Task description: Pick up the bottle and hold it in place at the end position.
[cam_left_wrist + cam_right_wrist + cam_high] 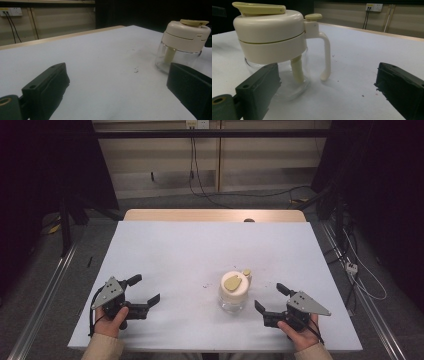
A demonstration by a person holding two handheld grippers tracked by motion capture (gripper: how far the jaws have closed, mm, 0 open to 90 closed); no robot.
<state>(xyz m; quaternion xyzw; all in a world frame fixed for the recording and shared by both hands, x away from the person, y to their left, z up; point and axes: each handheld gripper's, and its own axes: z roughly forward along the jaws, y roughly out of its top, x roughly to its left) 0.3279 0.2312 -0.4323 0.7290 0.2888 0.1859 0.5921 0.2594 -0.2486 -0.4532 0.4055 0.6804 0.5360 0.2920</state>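
On the white tabletop [165,255], toward its near right part, stood a small clear glass jar with a cream plastic lid, a pale yellow-green tab on top and a curved cream side handle [234,291]. It stood upright, its long axis vertical, with nothing touching it. The right gripper [272,301], held in a person's hand at the near right, rested just beside the jar, with the jar lying to its left and slightly farther from the person. Its two black jaws were spread wide and held nothing. In the right gripper view the jar [279,47] sat close ahead, off toward the left jaw, its handle [325,55] turned toward the gap between the jaws. The left gripper [145,294], at the near left, also had its jaws spread and empty, and was well apart from the jar, so the right hand looked the nearer one for a grasp. Bare table lay open all around the jar, with the near edge close behind both hands.
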